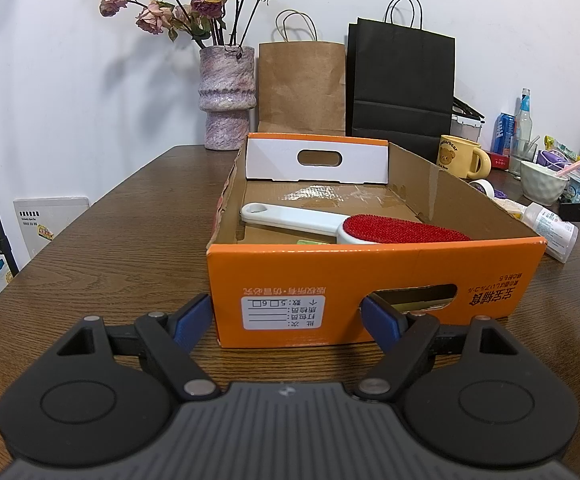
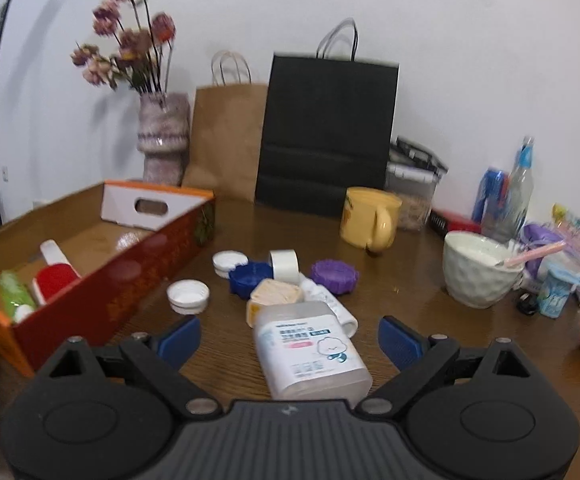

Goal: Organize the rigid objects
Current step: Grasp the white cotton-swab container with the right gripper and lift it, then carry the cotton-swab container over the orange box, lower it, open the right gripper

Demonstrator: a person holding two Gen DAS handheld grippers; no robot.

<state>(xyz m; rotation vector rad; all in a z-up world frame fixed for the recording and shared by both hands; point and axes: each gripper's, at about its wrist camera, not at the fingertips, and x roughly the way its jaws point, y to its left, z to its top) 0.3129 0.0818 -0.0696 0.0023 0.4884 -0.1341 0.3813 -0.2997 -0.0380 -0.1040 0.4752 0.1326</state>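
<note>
Wooden table (image 1: 130, 240): orange box (image 1: 369, 272) holds lint brush (image 1: 353, 226); left gripper (image 1: 286, 316) and right gripper (image 2: 290, 340) gape empty.

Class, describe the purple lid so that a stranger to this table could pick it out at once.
Start at the yellow mug in front of the black bag. Towards the camera lies a cluster of lids; the purple lid is its rightmost piece, scalloped like the blue lid but purple.

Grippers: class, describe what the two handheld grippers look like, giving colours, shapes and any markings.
The left gripper and right gripper look identical: black linkage arms with silver pivot pins, blue ribbed finger pads, round black discs either side, and a grey ridged body bearing a small logo.
</note>
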